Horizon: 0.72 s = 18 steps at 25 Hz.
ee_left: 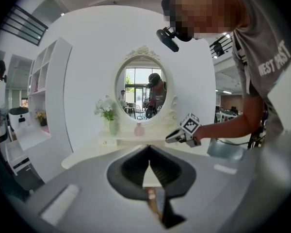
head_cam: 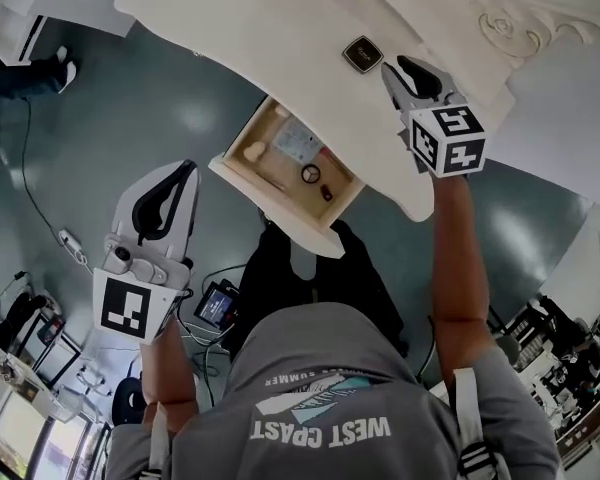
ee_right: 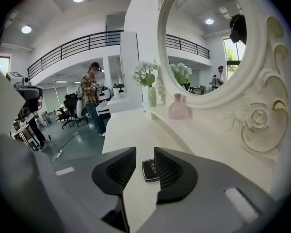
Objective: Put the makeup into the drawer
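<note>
My right fingers (ee_right: 170, 173) stand part open, with the compact (ee_right: 149, 170) flat on the counter (ee_right: 131, 130) just ahead between them. Advance low, centre it, then close squarely. My left fingers (ee_left: 133, 169) are closed.

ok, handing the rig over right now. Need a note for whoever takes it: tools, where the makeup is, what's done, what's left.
Left tool: shut, empty, held low over the floor, off to the side of the drawer.
Right tool: jaws apart, nothing gripped, lined up on the black compact; pads are not on it.
Compact: lies flat on the vanity top, near the mirror side.
Drawer: pulled open, with several small items inside.
Done: drawer open, some items in.
Left: close the right tool on the compact and carry it into the drawer.
</note>
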Available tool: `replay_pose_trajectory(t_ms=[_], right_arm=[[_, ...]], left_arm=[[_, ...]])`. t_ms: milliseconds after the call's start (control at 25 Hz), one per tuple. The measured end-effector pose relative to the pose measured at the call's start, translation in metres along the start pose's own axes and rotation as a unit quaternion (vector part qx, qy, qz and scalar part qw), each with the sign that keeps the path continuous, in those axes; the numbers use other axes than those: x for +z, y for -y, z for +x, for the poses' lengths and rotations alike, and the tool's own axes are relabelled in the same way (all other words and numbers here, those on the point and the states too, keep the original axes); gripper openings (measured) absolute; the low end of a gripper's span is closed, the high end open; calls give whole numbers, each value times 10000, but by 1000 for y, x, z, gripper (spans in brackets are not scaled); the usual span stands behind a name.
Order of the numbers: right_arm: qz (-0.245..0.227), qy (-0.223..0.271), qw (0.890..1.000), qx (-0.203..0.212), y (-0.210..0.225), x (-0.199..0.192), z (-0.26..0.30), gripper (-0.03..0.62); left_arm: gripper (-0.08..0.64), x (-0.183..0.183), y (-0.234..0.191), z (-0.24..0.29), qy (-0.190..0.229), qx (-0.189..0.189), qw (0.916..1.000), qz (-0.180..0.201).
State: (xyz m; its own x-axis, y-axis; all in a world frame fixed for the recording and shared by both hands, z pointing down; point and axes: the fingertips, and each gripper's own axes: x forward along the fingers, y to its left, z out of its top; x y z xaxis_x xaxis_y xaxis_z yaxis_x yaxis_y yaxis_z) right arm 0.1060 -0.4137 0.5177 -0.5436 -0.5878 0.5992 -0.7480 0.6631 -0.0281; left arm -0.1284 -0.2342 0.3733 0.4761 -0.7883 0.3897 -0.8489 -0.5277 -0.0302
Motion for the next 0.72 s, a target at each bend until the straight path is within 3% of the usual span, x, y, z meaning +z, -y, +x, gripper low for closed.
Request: replay_pose_trajectory(t_ms=[280,480,720], right_arm=[[-218,-643,9975,206,6,-34,65,243],[-404,-1079,9930,242,11,-58,95,319],[-584,-1383,9884,228,15,-77,114,334]], left_arm=[[2,-25,-10,15,-156,48,9995,-257],[2,-26,-10,27,67,42,9987,-512],[2,-48,-10,28,-200,82,9985,-512]])
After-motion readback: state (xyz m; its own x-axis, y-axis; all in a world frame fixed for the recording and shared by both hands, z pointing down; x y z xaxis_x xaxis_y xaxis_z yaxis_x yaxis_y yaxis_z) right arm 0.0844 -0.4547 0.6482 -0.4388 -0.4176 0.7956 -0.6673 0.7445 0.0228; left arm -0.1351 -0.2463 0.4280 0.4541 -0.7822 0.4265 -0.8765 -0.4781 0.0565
